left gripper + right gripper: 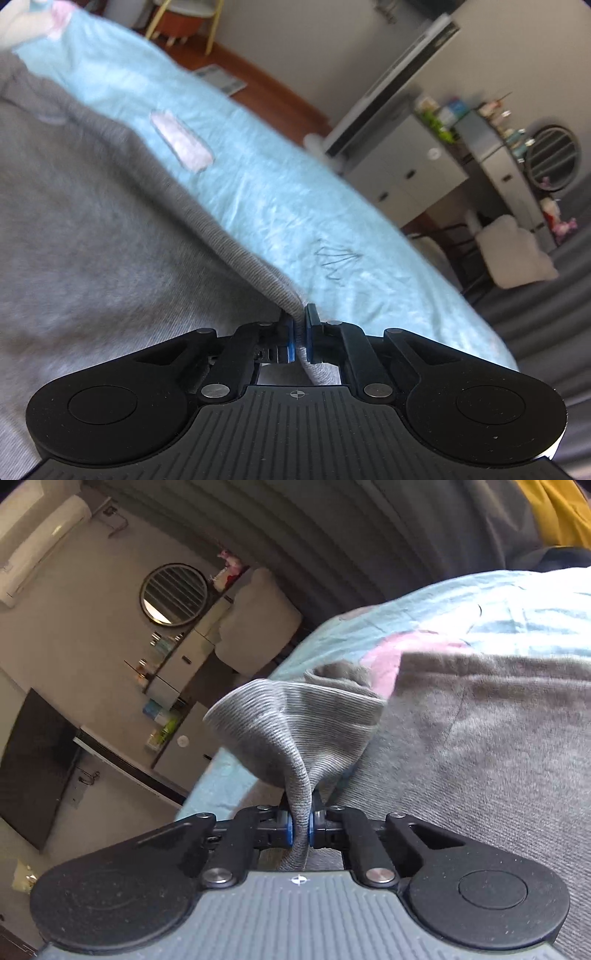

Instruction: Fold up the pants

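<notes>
The left gripper (298,338), a black two-finger tool with blue pads, has its fingers drawn almost together, pinching a ribbed edge of the grey knit pants (85,229) between the pads; a narrow strip of grey cloth fills the slit between them. From this pinch the ribbed hem runs away up and to the left, and the broad grey body of the garment spreads out on the left side of the view, lying on the light blue bedsheet with pink patches (258,192). The gripper is rolled to one side, so that the bed's edge, the wooden floor and the white cabinet (410,173) behind it all slant steeply across the left wrist view. The right gripper (303,829), of the same black make, is likewise closed down on the pants (480,746), its blue pads squeezing a bunched fold of the ribbed cuff, which fans out above the fingers into a loose funnel shape. The rest of the grey fabric lies to the right on the blue sheet (461,602). This gripper is tilted too: the round wall mirror (173,593) and the dark flat screen (35,768) lean across the left of its view.
</notes>
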The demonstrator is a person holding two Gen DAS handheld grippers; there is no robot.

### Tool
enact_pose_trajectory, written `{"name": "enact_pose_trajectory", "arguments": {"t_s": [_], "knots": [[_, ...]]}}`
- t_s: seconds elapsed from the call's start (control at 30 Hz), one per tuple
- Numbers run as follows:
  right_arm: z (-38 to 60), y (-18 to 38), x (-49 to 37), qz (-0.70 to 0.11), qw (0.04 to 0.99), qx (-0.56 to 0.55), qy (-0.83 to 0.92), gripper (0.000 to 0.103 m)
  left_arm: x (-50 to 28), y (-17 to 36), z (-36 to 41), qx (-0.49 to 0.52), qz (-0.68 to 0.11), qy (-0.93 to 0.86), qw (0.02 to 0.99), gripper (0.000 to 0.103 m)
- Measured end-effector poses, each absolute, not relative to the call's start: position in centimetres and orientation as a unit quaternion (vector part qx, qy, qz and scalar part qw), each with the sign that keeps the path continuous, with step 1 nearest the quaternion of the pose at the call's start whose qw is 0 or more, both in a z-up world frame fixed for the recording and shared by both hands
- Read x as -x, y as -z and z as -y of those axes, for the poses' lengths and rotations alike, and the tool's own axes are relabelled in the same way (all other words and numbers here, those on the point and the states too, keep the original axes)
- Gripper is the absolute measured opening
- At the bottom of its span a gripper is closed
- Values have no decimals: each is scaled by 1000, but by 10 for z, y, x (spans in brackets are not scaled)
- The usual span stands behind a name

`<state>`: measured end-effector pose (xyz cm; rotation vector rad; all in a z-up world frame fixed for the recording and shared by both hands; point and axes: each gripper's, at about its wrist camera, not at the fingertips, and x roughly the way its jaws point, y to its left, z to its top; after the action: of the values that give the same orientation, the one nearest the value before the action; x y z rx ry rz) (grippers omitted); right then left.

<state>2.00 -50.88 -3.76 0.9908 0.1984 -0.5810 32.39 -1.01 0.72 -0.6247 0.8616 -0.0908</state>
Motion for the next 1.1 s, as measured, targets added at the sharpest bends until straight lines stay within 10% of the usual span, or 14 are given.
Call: {"name": "enact_pose_trajectory", "arguments": {"t_s": [0.3,0.73,0.8,0.9,1.1], "knots": [[505,-10,60,-51,832,-484,266,6,-201,-48,-16,311,-355,84,878,7],[490,25,118,-207,810,-453,310,8,-79,6,-61,276,-407,42,870,8],[488,26,113,-213,812,-446,311,8,-90,-1,-79,285,-397,2,873,24],[486,29,107,-220,810,-444,313,11,-117,-12,-101,288,-385,-41,876,76],[487,34,99,-221,807,-447,316,11,-192,-16,-102,232,-412,-74,878,89]]}}
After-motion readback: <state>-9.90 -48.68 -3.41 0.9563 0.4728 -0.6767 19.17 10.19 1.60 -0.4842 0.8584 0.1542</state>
